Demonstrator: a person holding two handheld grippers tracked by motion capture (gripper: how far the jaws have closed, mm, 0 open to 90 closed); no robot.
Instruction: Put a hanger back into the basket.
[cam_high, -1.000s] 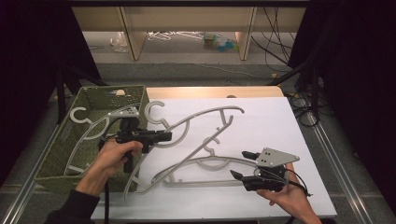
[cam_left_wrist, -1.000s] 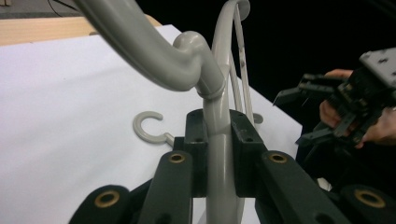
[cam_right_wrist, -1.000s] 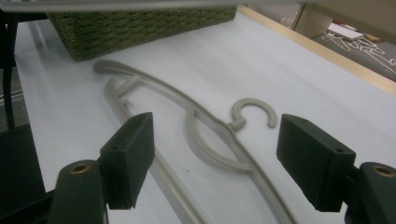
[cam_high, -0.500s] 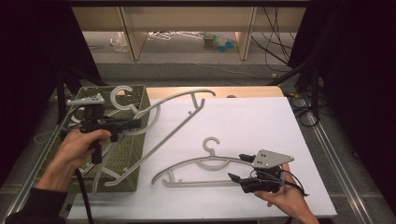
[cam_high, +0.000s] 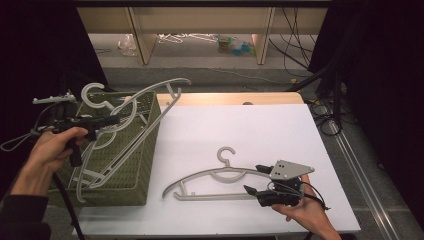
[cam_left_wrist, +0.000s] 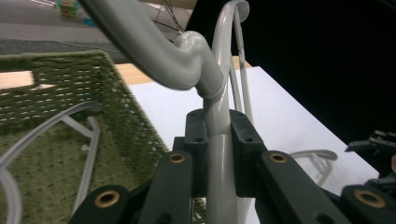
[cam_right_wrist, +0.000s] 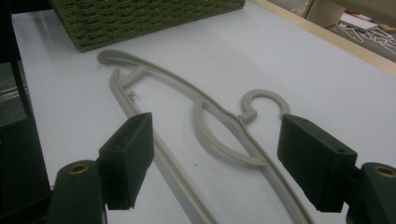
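Right now the grey hanger is pinched between my left fingers; its neck runs straight up through the pads, and the hook curls away just above them. In the high view that lifted hanger hangs tilted over the green woven basket, with its hook by my left gripper and its long arm reaching up and off to the far side of my fingertips. Below the fingers, inside the basket, lie more hangers.

My right gripper is released, with its jaws spread wide and nothing pressed between them. A second hanger lies flat on the white table just ahead of those open fingers, its hook between the two pads as I look along them and its long bar running under the gap. In the high view my right gripper sits at the end of that hanger, well apart from the basket.
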